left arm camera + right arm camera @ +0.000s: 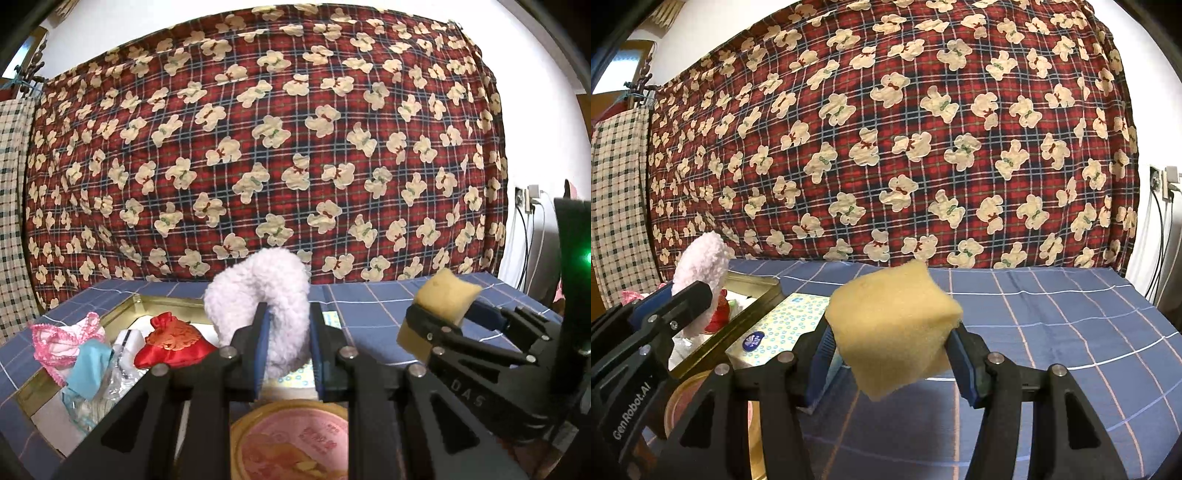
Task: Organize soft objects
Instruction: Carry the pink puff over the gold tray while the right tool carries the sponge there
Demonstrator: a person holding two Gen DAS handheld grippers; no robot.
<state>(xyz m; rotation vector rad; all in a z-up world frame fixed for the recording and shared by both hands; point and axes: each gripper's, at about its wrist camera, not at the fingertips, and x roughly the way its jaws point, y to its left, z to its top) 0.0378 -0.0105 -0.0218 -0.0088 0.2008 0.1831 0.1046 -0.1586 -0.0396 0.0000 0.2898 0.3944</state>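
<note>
My left gripper (pixel 287 345) is shut on a fluffy pale-pink plush piece (pixel 258 291), held up above a gold tin box (pixel 155 299). Inside the tin lie a red satin pouch (pixel 173 341), pink lace cloth (pixel 64 341), a light blue cloth (pixel 90 365) and clear plastic wrap. My right gripper (pixel 892 350) is shut on a yellow sponge block (pixel 890 325), held above the blue checked cloth. In the left wrist view that gripper (pixel 439 321) and its sponge (pixel 447 295) hang to the right. The right wrist view shows the plush (pixel 701 262) and left gripper at far left.
A tissue pack (pixel 775 325) with blue circles lies right of the tin. A round pink-lidded container (pixel 291 439) sits below my left gripper. A red plaid quilt (pixel 266 147) with bear prints stands behind the blue checked surface (pixel 1052 325). Wall sockets with cables (pixel 1163 184) are at far right.
</note>
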